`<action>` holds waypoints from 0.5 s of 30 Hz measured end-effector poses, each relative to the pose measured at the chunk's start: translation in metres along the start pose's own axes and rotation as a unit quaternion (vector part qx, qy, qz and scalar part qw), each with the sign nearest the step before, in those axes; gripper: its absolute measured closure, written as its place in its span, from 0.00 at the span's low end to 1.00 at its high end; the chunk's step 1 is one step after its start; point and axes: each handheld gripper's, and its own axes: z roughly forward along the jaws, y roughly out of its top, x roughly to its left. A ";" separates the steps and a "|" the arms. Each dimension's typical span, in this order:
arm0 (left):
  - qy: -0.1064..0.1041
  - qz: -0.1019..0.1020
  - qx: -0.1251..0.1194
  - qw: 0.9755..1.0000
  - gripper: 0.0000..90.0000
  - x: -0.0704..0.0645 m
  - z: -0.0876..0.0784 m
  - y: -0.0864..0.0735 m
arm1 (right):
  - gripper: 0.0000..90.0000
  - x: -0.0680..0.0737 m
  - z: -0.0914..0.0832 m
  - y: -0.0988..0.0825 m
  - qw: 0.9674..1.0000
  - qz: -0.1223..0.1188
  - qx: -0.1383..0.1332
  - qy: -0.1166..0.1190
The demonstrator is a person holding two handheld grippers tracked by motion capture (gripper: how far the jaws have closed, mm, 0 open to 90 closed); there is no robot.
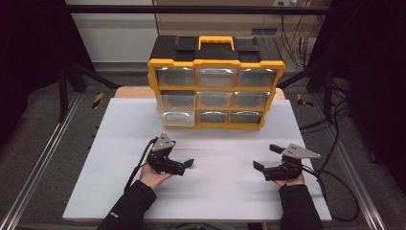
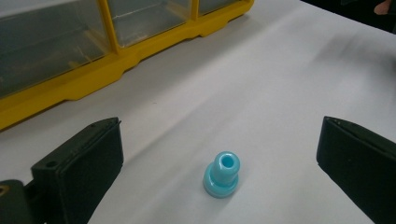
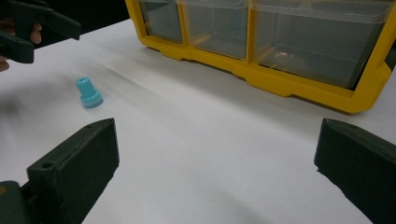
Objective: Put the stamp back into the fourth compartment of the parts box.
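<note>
A small light-blue plastic piece (image 2: 222, 174), a stub on a round base, stands upright on the white table. It lies between the wide-apart jaws of my left gripper (image 2: 219, 163), touching neither jaw. From above, the blue piece (image 1: 190, 163) sits just right of the left gripper (image 1: 184, 166). My right gripper (image 1: 267, 157) stands open over bare table at the right, nothing between its jaws. In the right gripper view (image 3: 215, 163) the blue piece (image 3: 88, 94) is far off at upper left, below the left gripper (image 3: 28, 28).
A yellow and black drawer cabinet (image 1: 216, 81) with several clear drawers stands at the table's far side; its lower-left drawer (image 1: 176, 116) is pulled out a little. The white table top (image 1: 220, 148) is bare between the grippers. Cables trail off the right edge.
</note>
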 end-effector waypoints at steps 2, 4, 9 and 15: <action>-0.001 0.000 0.003 1.000 0.00 0.000 0.001 0.000 | 0.01 0.000 0.000 0.000 1.000 0.000 0.000 0.000; 0.000 0.000 0.007 1.000 0.00 0.000 0.003 -0.001 | 0.01 0.000 0.000 0.000 1.000 0.000 0.000 0.000; 0.004 0.002 0.019 1.000 0.00 -0.001 0.008 -0.003 | 0.01 0.000 0.000 0.000 1.000 -0.001 0.002 0.001; 0.008 -0.004 0.025 1.000 0.02 -0.001 0.012 -0.008 | 0.01 0.000 0.000 0.000 1.000 -0.001 0.001 0.001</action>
